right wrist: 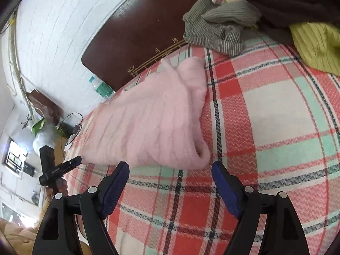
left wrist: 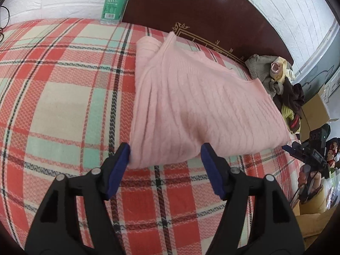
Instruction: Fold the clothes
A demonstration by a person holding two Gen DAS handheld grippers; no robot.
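A pink cable-knit sweater (left wrist: 191,97) lies folded on the red, cream and mint plaid blanket (left wrist: 63,85) of a bed. My left gripper (left wrist: 165,150) is open at the sweater's near edge, and the near left corner of the fold lies between its blue pads (left wrist: 122,165) without being pinched. The right wrist view shows the same sweater (right wrist: 148,127). There my right gripper (right wrist: 170,167) stands open just short of the near right corner, whose rolled edge sits between the fingertips. Each gripper also shows in the other's view: the right gripper (left wrist: 297,150) and the left gripper (right wrist: 72,162).
A pile of unfolded clothes (right wrist: 233,21), grey, dark brown and yellow-green, lies at the bed's far right. A dark wooden headboard (left wrist: 191,6) stands behind the bed, with a water bottle (left wrist: 114,4) beside it. A cardboard box (left wrist: 314,110) stands past the bed's right edge.
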